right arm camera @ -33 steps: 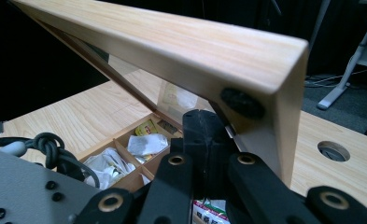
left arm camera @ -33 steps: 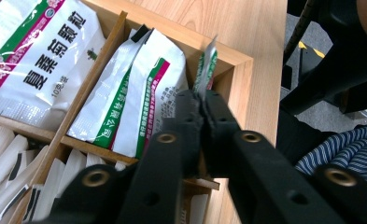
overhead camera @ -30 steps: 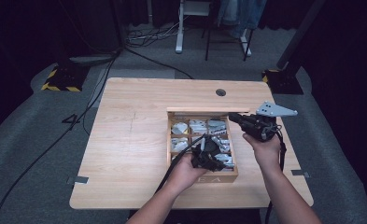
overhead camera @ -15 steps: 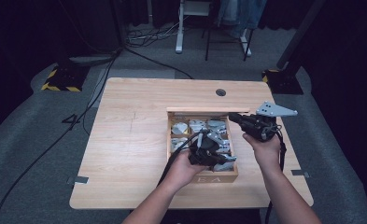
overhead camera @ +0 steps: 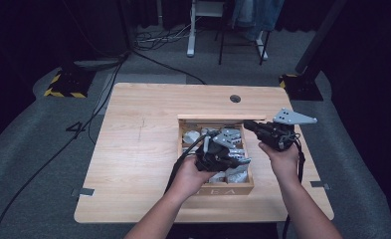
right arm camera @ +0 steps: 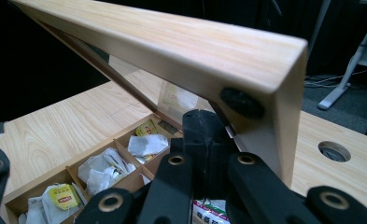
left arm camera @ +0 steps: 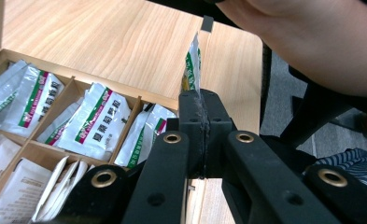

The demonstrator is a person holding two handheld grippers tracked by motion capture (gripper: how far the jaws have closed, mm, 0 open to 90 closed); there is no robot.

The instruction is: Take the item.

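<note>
The right gripper (right arm camera: 204, 135) has its black jaws pressed together on the edge of the wooden lid (right arm camera: 181, 51), held tilted up over the box (right arm camera: 45, 186). Below, wooden compartments hold tea bags (right arm camera: 144, 144) and sachets, with the table (right arm camera: 55, 126) around.

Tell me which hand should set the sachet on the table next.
Left. Its tongs already pinch the sachet above the box, while the right tongs are busy holding the lid open.
</note>
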